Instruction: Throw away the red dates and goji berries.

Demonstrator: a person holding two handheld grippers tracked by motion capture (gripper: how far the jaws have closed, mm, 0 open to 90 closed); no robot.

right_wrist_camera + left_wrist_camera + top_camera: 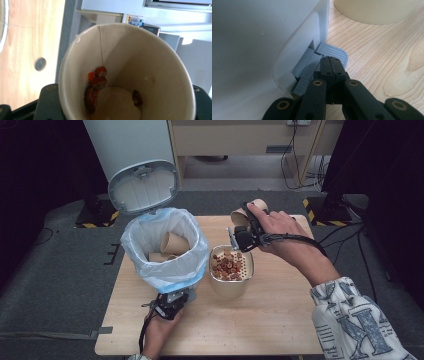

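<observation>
Pressing the bin pedal point(332, 51) with closed left gripper point(331, 62), my right gripper point(239, 236) grips a paper cup point(125, 72); a few red pieces remain unstrained, cup not yet binned.

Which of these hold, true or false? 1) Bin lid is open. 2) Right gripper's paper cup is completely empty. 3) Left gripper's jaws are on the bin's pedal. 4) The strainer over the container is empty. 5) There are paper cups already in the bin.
1) True: the lid of the bin stands up, open.
2) False: the paper cup held by the right gripper has a few reddish pieces stuck inside.
3) True: the left gripper, jaws together, rests on the grey pedal.
4) False: the strainer holds a heap of reddish bits.
5) True: at least two brown cups lie in the liner bag.
</observation>
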